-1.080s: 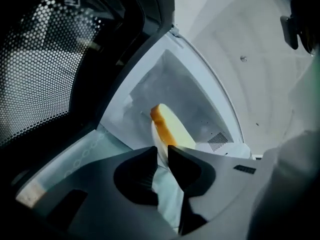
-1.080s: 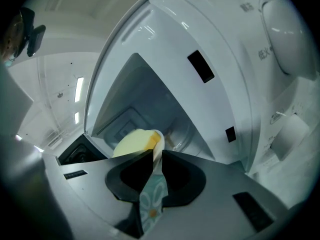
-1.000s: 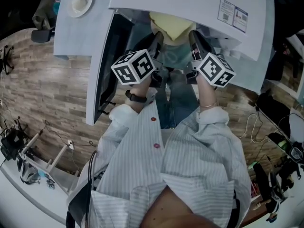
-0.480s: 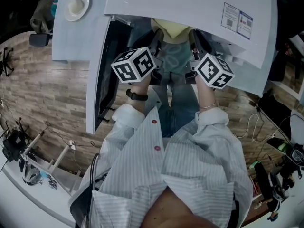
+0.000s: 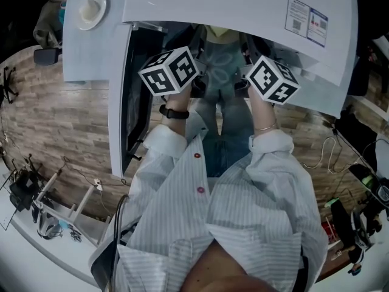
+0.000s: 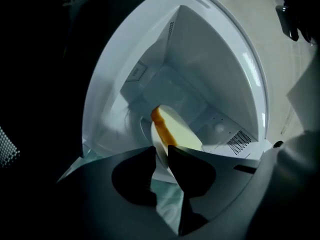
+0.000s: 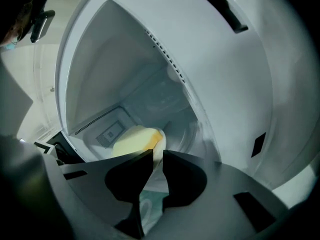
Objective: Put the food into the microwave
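A pale yellow slice of food with an orange crust lies on a greenish glass plate. My left gripper is shut on the plate's left rim. My right gripper is shut on its right rim, with the food just beyond the jaws. Both hold the plate inside the mouth of the white microwave, whose cavity fills both gripper views. In the head view the microwave's top hides most of the food and both pairs of jaws.
The microwave door stands open on the left, beside my left arm. A small white dish sits on the white surface at the upper left. A label is stuck on the microwave's top. Cables and gear lie on the wooden floor.
Both grippers have carried the plate forward, deeper into the microwave. In the head view the food has slid almost wholly under the microwave's top.
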A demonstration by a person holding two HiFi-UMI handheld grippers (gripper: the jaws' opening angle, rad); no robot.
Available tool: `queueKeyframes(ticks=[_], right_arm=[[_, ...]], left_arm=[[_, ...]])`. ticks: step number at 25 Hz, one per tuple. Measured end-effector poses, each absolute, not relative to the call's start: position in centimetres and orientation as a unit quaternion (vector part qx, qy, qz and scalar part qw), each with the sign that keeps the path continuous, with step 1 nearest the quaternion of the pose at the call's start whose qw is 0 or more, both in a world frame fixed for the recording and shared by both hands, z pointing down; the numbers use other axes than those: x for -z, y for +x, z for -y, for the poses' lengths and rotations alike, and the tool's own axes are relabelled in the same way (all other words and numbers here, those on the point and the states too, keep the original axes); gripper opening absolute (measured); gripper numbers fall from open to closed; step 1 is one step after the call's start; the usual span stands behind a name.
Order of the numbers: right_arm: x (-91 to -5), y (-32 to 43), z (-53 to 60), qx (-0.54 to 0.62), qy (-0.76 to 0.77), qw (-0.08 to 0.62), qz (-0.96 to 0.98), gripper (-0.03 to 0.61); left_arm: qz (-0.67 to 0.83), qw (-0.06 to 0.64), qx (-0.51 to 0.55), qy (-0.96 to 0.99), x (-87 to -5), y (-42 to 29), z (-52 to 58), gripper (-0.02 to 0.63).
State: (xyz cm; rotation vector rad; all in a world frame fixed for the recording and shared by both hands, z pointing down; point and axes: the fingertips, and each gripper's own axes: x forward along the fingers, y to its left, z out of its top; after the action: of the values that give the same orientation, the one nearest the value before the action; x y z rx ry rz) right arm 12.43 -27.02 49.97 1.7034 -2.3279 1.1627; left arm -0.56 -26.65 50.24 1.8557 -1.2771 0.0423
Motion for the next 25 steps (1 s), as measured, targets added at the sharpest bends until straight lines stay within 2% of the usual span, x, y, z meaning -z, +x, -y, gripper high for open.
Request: queueKeyframes(ticks=[25], right_arm=[[-50.7,11.9,30.4,-0.356,0.585,0.033,0.728,0.063]], left_arm=[[0.516,0.403,-0.037,0.755,-51.0,-0.9,30.8,0.077]])
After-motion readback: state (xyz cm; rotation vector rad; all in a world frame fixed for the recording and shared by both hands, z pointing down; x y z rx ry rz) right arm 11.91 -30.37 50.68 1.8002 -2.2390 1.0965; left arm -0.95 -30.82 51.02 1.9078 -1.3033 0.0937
